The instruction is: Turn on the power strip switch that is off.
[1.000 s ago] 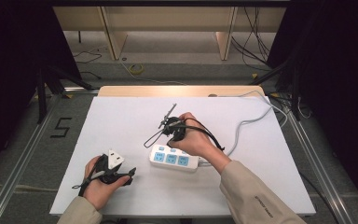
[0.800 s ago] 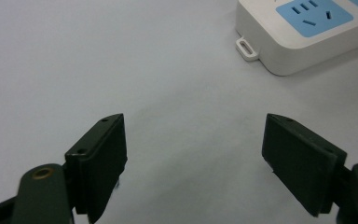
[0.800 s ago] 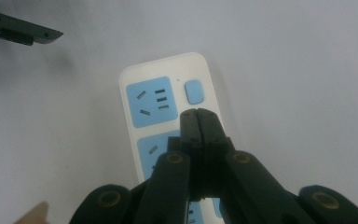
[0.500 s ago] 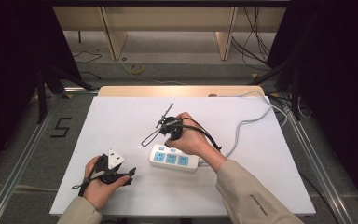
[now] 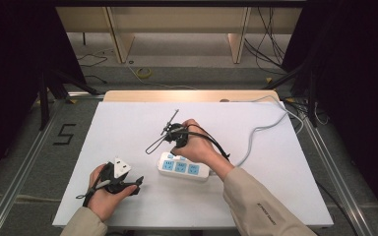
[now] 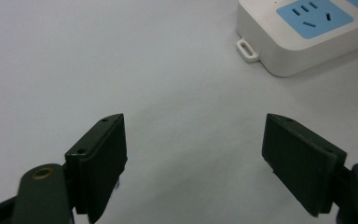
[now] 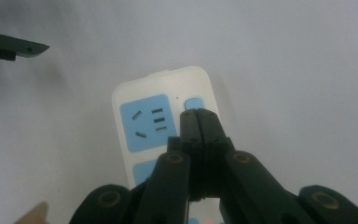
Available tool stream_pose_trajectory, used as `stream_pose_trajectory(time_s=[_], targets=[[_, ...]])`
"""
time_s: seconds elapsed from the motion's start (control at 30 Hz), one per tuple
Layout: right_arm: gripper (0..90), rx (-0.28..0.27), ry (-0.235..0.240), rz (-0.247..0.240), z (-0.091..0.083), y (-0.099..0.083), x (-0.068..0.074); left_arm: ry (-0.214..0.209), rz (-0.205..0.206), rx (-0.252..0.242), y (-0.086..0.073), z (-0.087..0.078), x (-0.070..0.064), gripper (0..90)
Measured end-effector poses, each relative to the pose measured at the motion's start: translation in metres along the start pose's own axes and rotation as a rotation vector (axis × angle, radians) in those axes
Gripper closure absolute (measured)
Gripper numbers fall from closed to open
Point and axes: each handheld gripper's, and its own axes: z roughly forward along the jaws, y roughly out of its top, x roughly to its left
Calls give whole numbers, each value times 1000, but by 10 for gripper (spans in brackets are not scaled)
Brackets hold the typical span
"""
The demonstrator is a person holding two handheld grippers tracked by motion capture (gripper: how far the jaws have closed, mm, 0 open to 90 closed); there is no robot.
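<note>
A white power strip [image 5: 184,167] with blue sockets lies on the white table [image 5: 103,132]; its cord [image 5: 261,130] runs off to the back right. My right gripper [image 7: 199,114] is shut with nothing between its jaws. Its tips are right at the small blue switch [image 7: 193,103] at the strip's end [image 7: 163,88]; contact cannot be told. In the high view the right gripper [image 5: 176,137] points down at the strip's left end. My left gripper [image 6: 193,158] stands open and empty just above the table, the strip's end [image 6: 303,32] ahead of it. In the high view the left gripper [image 5: 139,185] is at the front left.
Beyond the table's far edge are a wooden shelf frame [image 5: 177,29] and loose cables [image 5: 142,73] on the floor. Metal rails [image 5: 24,162] run along both sides. A jaw of the left gripper [image 7: 14,46] shows at the upper left of the right gripper view.
My right hand and its gripper have shifted slightly left over the strip's left end. The left gripper has stayed put.
</note>
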Motion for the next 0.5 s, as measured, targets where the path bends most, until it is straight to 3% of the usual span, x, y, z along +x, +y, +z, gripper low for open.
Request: stream_pose_trajectory(time_s=[0.5], targets=[[900, 8, 7, -1, 13, 9, 1, -2, 2, 0, 0, 0, 0, 219]])
